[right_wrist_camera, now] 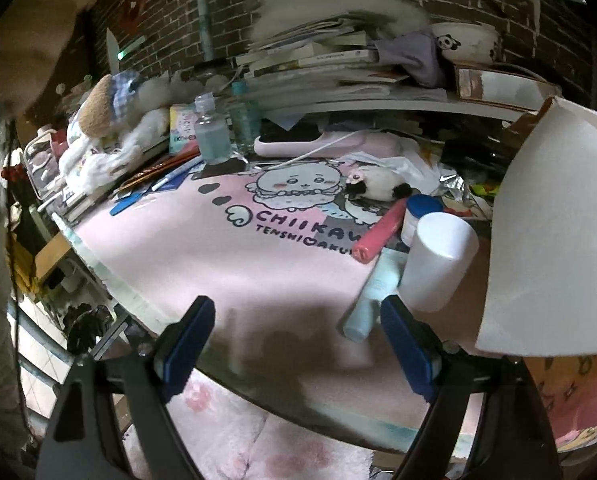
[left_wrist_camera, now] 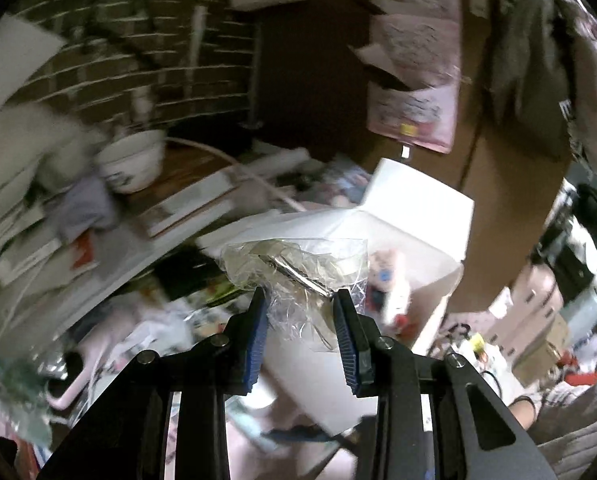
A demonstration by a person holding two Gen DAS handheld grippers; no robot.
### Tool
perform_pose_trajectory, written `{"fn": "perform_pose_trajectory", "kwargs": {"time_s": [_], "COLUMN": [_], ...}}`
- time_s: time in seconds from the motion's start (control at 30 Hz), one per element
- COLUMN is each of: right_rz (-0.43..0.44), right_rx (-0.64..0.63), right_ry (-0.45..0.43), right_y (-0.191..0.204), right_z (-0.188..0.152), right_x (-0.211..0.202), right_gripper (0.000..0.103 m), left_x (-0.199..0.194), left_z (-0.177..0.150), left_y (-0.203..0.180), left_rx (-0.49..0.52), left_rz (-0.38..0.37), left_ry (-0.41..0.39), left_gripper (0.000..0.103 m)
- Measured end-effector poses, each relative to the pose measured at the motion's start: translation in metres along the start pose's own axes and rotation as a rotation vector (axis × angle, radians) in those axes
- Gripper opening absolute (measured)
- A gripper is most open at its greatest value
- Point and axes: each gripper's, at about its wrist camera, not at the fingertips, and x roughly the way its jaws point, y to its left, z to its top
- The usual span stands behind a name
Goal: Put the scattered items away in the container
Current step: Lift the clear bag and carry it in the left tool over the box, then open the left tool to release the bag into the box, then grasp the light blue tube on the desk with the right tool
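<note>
My left gripper [left_wrist_camera: 300, 300] is shut on a crumpled clear plastic bag [left_wrist_camera: 298, 268] with metal clips inside, held above the open white box [left_wrist_camera: 418, 216]. A few small items lie inside the box. My right gripper [right_wrist_camera: 294, 320] is open and empty, low over the pink desk mat [right_wrist_camera: 202, 248]. Ahead of it to the right lie a pale blue tube [right_wrist_camera: 372, 296], a pink tube [right_wrist_camera: 378, 232], a white cylinder [right_wrist_camera: 438, 260] and a blue-lidded jar [right_wrist_camera: 420, 208]. The white box's flap [right_wrist_camera: 550, 240] fills the right side.
A small panda plush [right_wrist_camera: 378, 184], clear bottles [right_wrist_camera: 212, 132], a plush toy [right_wrist_camera: 102, 120] and pens lie on the mat. Stacked books [right_wrist_camera: 318, 64] and a panda bowl [right_wrist_camera: 466, 42] sit on a shelf by the brick wall. The desk's front edge is just below my right gripper.
</note>
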Motion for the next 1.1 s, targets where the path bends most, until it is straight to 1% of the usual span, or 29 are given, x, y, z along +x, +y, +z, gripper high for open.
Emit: {"fn": "perform_pose_trajectory", "kwargs": {"time_s": [0.17,0.27,0.4,0.5,0.57,0.6,0.63,0.67,0.73,0.8,0.87,0.9,0.97,1.07,1.1], "right_rz": [0.011,0.016,0.027,0.028,0.032,0.032,0.031,0.030,0.024,0.022,0.018,0.015,0.006,-0.023,-0.035], "right_rx": [0.022,0.024,0.028,0.035,0.045,0.049,0.051,0.052,0.053,0.057,0.059,0.060,0.059,0.051,0.047], "right_ry": [-0.012,-0.013,-0.007,-0.006,-0.006,-0.006,-0.006,-0.006,-0.005,-0.006,-0.008,-0.010,-0.018,-0.038,-0.049], "right_y": [-0.004,-0.004,-0.005,-0.006,-0.008,-0.009,-0.010,-0.011,-0.012,-0.014,-0.016,-0.016,-0.016,-0.014,-0.013], "right_z": [-0.001,-0.002,-0.003,-0.005,-0.006,-0.007,-0.007,-0.008,-0.009,-0.010,-0.010,-0.010,-0.011,-0.012,-0.014], "right_x": [-0.001,-0.002,-0.001,-0.002,-0.001,-0.001,-0.001,-0.001,-0.002,-0.002,-0.003,-0.004,-0.005,-0.007,-0.008], "right_gripper": [0.083,0.083,0.083,0.083,0.083,0.083,0.083,0.083,0.083,0.083,0.083,0.083,0.083,0.083,0.083], "left_x": [0.032,0.049,0.069,0.081,0.087,0.090,0.091,0.093,0.093,0.091,0.089,0.087,0.082,0.070,0.066], "left_z": [0.012,0.016,0.020,0.021,0.020,0.020,0.020,0.019,0.019,0.019,0.019,0.019,0.018,0.016,0.015], "left_y": [-0.021,-0.030,-0.036,-0.035,-0.032,-0.031,-0.030,-0.029,-0.028,-0.026,-0.024,-0.023,-0.024,-0.024,-0.023], "left_rx": [0.040,0.050,0.069,0.070,0.053,0.045,0.039,0.031,0.018,-0.008,-0.029,-0.033,-0.028,-0.002,-0.005], "left_rz": [-0.049,-0.094,-0.088,-0.065,-0.063,-0.064,-0.065,-0.067,-0.069,-0.090,-0.100,-0.094,-0.070,-0.017,-0.009], "left_ry": [0.092,0.143,0.214,0.257,0.280,0.290,0.297,0.301,0.297,0.290,0.282,0.275,0.260,0.207,0.199], "left_gripper": [0.027,0.027,0.027,0.028,0.031,0.033,0.043,0.057,0.070,0.074,0.088,0.089,0.096,0.100,0.103]}}
